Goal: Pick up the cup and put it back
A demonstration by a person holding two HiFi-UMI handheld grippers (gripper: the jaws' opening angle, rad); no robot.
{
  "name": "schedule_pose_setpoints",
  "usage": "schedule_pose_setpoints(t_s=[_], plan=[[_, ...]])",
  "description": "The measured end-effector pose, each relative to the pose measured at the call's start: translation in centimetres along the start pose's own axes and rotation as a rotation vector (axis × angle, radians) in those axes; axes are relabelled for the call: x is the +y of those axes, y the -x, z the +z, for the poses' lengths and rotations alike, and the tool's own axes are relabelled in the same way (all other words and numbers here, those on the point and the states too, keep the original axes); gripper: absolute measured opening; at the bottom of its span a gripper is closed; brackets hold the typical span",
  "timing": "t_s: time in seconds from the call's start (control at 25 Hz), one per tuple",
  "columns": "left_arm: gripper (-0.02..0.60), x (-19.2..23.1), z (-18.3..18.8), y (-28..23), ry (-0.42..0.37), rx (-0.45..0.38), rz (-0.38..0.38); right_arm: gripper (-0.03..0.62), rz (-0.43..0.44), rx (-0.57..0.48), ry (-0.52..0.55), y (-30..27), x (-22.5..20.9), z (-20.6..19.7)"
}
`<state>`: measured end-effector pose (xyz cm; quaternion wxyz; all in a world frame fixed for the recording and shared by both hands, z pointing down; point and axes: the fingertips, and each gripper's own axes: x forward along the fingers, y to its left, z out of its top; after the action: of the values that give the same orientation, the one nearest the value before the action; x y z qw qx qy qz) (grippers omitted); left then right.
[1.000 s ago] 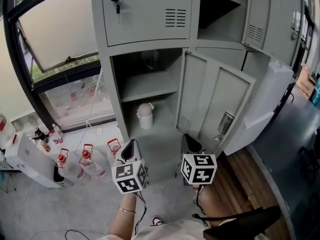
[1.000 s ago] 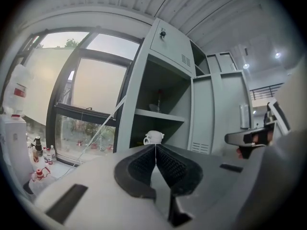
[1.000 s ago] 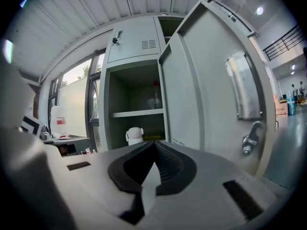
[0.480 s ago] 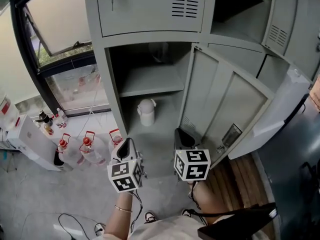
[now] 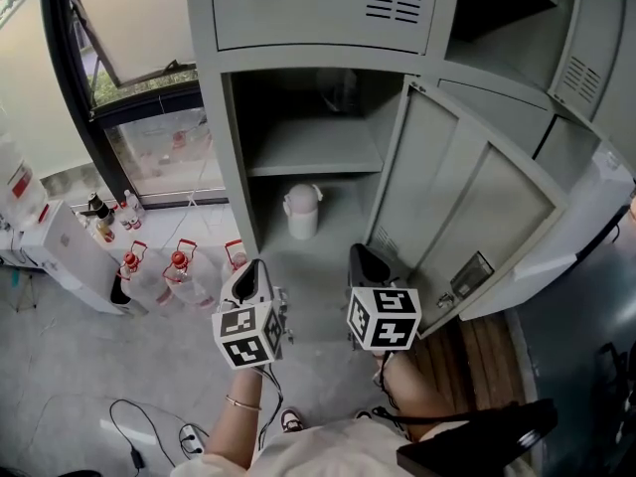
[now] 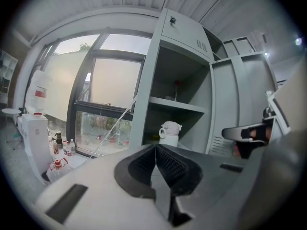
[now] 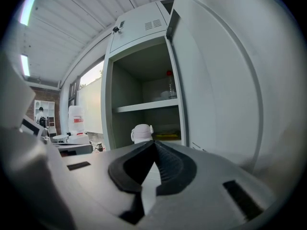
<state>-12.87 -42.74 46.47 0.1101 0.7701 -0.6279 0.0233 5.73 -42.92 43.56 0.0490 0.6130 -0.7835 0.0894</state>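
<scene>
A white lidded cup (image 5: 302,211) stands on the floor of the open grey locker (image 5: 328,147), below its shelf. The left gripper view shows the cup (image 6: 169,134) just beyond the jaws, and the right gripper view shows the cup (image 7: 142,133) too. My left gripper (image 5: 250,271) is held in front of the locker, shut with nothing in it, its tips (image 6: 156,147) meeting. My right gripper (image 5: 360,258) hovers beside it, also shut and empty, tips (image 7: 154,143) together. Both are well short of the cup.
The locker door (image 5: 467,207) hangs open at the right. Several water bottles with red caps (image 5: 179,274) stand on the floor at the left, by a white appliance (image 5: 60,256). A cable (image 5: 134,445) lies on the floor. A window (image 5: 149,87) lies left of the locker.
The view has shifted right and closer to the locker. Both grippers sank a little in the picture and stayed shut. The cup has not moved.
</scene>
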Motion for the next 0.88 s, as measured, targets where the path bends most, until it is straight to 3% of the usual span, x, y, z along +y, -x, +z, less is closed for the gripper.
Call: schedule_pose_setpoints(t_s=[0.12, 0.2, 0.36, 0.68, 0.88], plan=[[0.009, 0.0, -0.1, 0.1, 0.000, 0.004, 0.005, -0.005, 0.014, -0.001, -0.009, -0.5, 0.3, -0.2], [0.009, 0.2, -0.1, 0.1, -0.001, 0.005, 0.012, 0.092, 0.040, 0.001, -0.019, -0.7, 0.7, -0.4], [0.009, 0.7, 0.0, 0.1, -0.004, 0.001, 0.027, 0.116, 0.057, -0.001, -0.012, -0.9, 1.2, -0.5], [0.008, 0.7, -0.4, 0.2, -0.009, 0.008, 0.033, 0.344, 0.085, 0.008, 0.000, -1.0, 2.0, -0.7], [0.009, 1.1, -0.5, 0.5, -0.011, 0.010, 0.047, 0.388, 0.100, 0.022, 0.007, -1.2, 2.4, -1.2]])
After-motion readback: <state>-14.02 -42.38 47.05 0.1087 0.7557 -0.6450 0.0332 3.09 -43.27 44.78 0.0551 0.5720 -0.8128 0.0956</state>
